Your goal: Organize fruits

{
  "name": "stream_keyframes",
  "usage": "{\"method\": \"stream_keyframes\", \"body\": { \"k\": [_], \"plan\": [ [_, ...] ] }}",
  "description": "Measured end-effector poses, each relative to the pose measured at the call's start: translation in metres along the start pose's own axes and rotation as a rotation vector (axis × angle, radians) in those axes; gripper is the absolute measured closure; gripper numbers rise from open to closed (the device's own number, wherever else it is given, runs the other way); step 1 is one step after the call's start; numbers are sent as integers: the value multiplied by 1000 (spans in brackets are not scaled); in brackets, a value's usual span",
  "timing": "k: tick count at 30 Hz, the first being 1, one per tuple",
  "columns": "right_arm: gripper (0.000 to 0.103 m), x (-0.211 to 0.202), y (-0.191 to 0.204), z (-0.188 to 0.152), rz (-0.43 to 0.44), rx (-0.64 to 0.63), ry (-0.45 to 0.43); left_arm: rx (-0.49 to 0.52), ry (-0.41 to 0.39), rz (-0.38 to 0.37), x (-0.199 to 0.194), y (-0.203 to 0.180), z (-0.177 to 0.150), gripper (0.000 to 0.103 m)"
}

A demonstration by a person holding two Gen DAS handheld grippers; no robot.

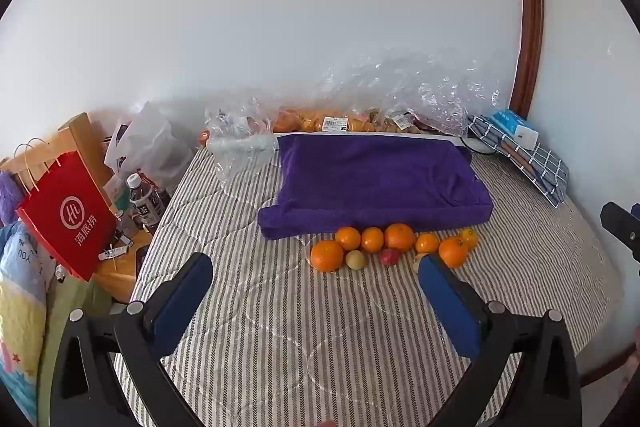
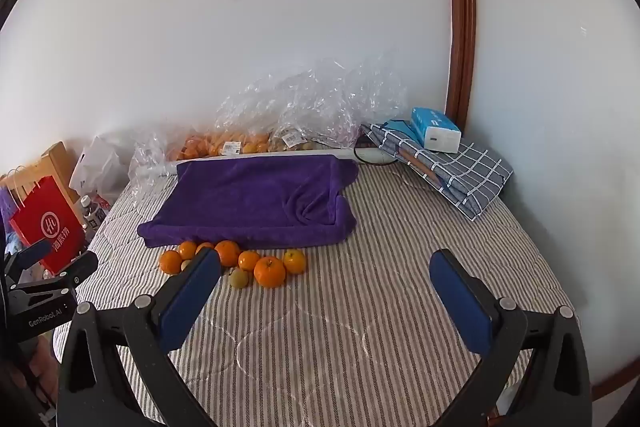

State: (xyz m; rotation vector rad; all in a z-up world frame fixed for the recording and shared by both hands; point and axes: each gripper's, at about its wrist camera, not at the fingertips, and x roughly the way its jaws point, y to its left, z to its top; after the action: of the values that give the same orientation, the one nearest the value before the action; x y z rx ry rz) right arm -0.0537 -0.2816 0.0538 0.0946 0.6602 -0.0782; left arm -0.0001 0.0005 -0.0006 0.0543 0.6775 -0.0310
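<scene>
Several oranges lie in a loose row on the striped bedcover, right in front of a folded purple towel. A small yellow-green fruit and a small red fruit lie among them. The same row of oranges, a yellow-green fruit and the towel show in the right wrist view. My left gripper is open and empty, short of the fruit. My right gripper is open and empty, to the right of the fruit. The left gripper also shows at the left edge there.
Clear plastic bags with more oranges lie against the wall behind the towel. A checked cloth with a tissue pack lies at the back right. A red paper bag and bottles stand left of the bed.
</scene>
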Motion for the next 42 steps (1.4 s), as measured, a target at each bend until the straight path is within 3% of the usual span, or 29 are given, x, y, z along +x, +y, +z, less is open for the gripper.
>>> {"method": "stream_keyframes", "body": {
  "k": [42],
  "plan": [
    [0,3,2,-4,9,4,6,-17,4,-19,-1,5,2,0]
  ]
}}
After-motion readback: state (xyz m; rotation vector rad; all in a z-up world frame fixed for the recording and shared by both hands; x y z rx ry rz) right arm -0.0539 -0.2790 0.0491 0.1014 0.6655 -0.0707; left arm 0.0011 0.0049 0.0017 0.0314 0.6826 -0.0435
